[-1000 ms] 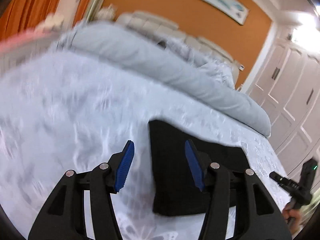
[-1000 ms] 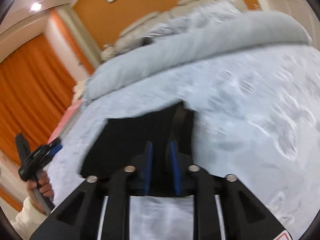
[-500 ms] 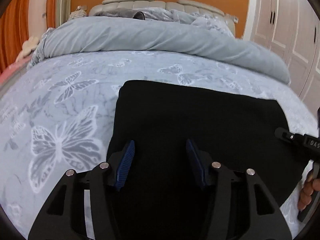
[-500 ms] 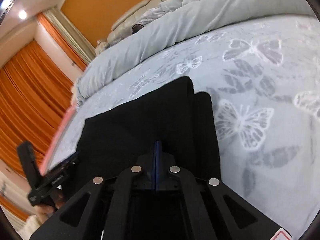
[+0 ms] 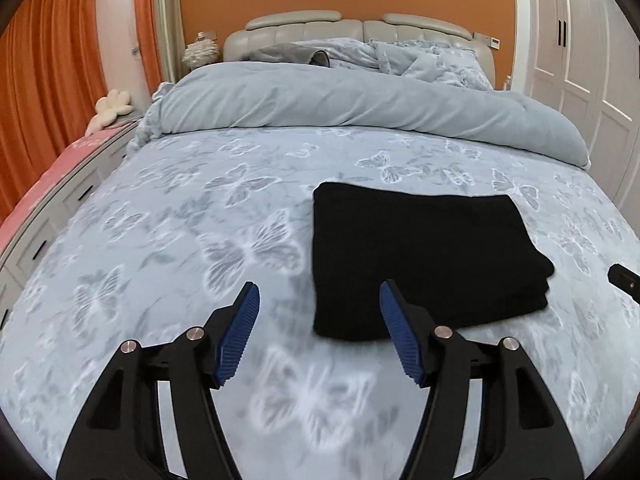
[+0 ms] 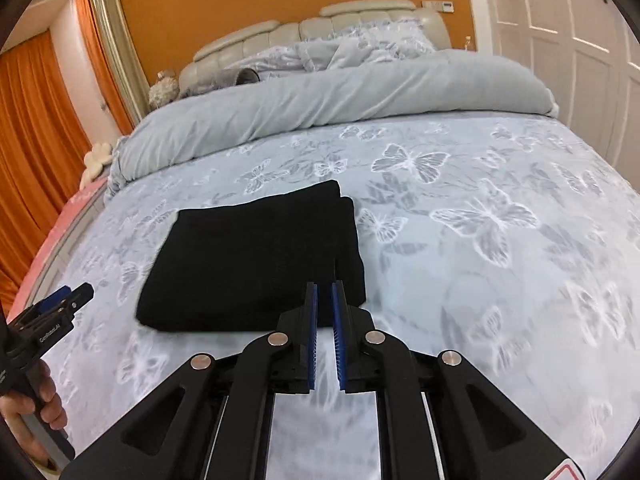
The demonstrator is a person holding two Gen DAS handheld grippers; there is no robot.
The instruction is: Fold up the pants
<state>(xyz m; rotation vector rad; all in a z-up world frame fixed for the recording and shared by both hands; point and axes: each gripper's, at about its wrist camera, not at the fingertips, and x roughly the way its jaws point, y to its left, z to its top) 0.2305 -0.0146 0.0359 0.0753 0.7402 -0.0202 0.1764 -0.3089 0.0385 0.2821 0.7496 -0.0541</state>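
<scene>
Pants folded on bedspread

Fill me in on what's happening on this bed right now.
A person holds a two-finger tool in each hand over a bed with a pale blue butterfly-print bedspread. The black pants lie on it folded into a neat rectangle, touched by neither tool. The left tool hangs over the bedspread with its jaws opening and nothing between them. The right tool is just short of the pants' near edge, its jaws narrowly apart and opening, also holding nothing. The folding looks done.
</scene>
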